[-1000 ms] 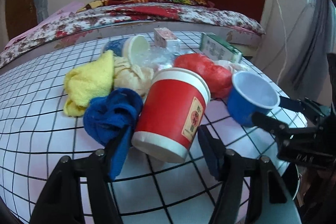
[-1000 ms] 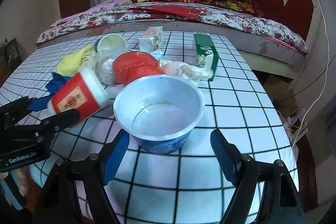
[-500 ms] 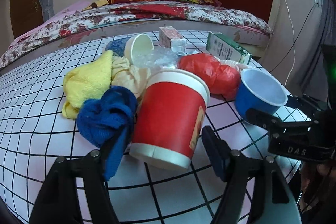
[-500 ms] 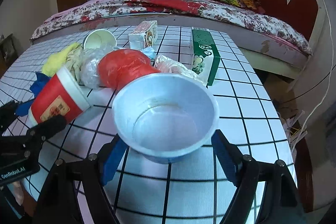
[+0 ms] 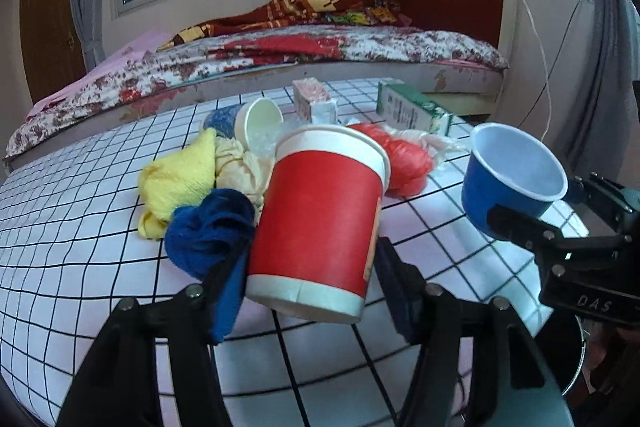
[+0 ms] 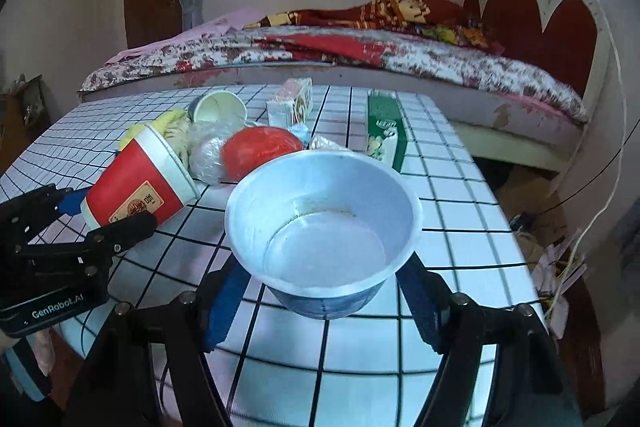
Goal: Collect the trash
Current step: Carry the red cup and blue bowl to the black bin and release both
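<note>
Left wrist view: left gripper [image 5: 310, 279], jaws closing, blue pads pressed on a red paper cup [image 5: 320, 223], tapered, smooth, white rim and base, tilted, lifted off the checked tablecloth [image 5: 80, 267]. Behind: fuzzy yellow cloth [image 5: 176, 179], knotted blue cloth [image 5: 208, 227], crinkled red plastic bag [image 5: 404, 163], green carton [image 5: 412, 109] farther right.

Right wrist view: right gripper [image 6: 320, 303], jaws closing, pads pinching a blue bowl [image 6: 324, 223], round, glossy white inside, held near, above the cloth. Left: the red cup in the other gripper. Far: small paper cup [image 6: 218, 107] on its side, pale box [image 6: 292, 103].
</note>
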Tool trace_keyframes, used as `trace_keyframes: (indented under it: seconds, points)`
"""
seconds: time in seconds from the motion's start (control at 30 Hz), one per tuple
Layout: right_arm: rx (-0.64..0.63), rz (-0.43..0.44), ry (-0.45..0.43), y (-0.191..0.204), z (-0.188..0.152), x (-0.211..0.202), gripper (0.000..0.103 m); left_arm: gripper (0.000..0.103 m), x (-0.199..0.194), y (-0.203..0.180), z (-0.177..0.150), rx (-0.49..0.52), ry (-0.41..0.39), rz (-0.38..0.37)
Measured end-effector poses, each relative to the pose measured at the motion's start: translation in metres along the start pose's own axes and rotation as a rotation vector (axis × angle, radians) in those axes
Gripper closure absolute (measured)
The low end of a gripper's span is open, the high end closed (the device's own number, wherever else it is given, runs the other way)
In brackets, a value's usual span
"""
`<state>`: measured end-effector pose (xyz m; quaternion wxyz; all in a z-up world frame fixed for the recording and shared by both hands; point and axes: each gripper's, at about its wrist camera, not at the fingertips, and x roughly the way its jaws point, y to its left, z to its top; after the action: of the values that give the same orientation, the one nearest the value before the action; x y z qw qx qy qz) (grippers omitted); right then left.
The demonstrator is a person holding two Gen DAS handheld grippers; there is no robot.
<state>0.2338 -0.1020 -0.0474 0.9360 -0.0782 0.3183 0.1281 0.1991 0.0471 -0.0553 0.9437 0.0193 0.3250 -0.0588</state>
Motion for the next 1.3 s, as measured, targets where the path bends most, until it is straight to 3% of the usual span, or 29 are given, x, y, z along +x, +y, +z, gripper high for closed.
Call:
trace_keyframes:
  seconds: [0.27,0.57,0.97,1.3]
  points:
    - [0.030,-0.051,-0.053,-0.014,-0.011,-0.056,0.028,0.041,-0.041,-0.013,-0.005,0.009,-0.046,-0.028]
    - [0.119,-0.154,-0.068,-0.059,-0.054,-0.132,0.028,0.042,-0.070,-0.062,-0.019,0.064,-0.059,-0.145]
    - [0.200,-0.293,0.038,-0.131,-0.157,-0.193,0.028,0.042,-0.064,-0.177,-0.057,0.243,0.030,-0.396]
    - [0.246,-0.278,0.166,-0.176,-0.230,-0.175,0.028,0.042,-0.023,-0.243,-0.086,0.334,0.184,-0.516]
